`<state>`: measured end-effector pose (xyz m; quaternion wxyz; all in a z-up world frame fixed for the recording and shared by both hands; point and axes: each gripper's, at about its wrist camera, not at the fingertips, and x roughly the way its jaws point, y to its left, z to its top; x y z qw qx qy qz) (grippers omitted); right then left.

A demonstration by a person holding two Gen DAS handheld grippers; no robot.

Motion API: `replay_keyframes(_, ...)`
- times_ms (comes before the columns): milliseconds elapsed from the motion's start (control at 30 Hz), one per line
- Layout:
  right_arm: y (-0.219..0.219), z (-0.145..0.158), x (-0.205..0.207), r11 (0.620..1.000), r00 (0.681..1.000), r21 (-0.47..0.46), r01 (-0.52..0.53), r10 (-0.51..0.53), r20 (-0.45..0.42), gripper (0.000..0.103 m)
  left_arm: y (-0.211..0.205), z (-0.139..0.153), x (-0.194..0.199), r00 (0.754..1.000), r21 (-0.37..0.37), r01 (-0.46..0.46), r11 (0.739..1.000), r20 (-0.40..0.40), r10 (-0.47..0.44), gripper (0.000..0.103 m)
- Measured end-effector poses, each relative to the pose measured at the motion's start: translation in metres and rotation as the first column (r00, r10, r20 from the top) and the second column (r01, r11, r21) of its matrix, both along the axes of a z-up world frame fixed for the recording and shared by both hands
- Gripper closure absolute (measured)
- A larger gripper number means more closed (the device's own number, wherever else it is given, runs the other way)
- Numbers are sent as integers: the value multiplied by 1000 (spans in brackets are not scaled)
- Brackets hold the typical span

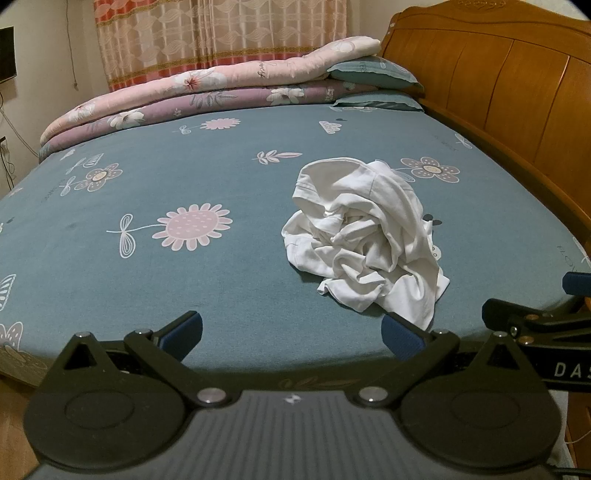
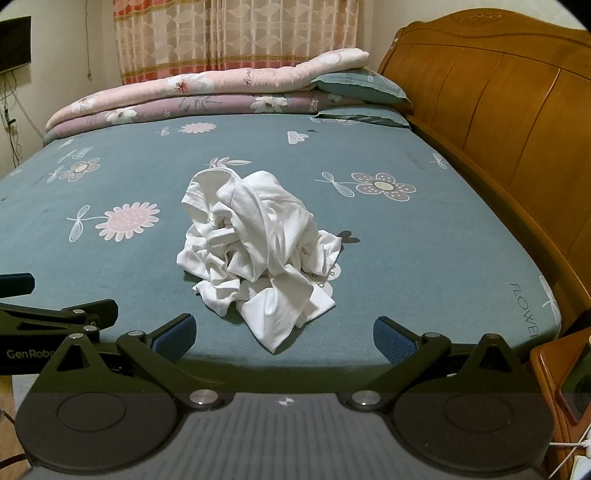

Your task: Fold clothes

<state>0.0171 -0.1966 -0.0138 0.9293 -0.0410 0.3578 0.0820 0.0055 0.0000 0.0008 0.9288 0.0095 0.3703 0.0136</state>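
Observation:
A white garment (image 1: 364,238) lies crumpled in a heap on the teal flowered bed sheet (image 1: 229,280), right of centre in the left wrist view. The same heap (image 2: 258,251) sits at the middle of the right wrist view. My left gripper (image 1: 291,334) is open over the bed's near edge, its blue pads wide apart, and the heap's lowest corner hangs just above its right finger. My right gripper (image 2: 282,336) is open too, directly in front of the heap, holding nothing. Each gripper shows at the other view's side edge.
Folded pink and purple quilts (image 1: 207,92) and two teal pillows (image 1: 373,74) line the far side of the bed. A wooden headboard (image 1: 517,96) runs along the right. A wooden nightstand (image 2: 561,373) stands at the near right corner. Curtains (image 2: 236,33) hang behind.

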Motion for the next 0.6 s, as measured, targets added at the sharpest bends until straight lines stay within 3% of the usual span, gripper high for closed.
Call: replay_keyframes(600,1,-1,4,1000,1000,-4,-2,2,-2,0,2,-2,5,1000,-2,0,1000,-2,0,1)
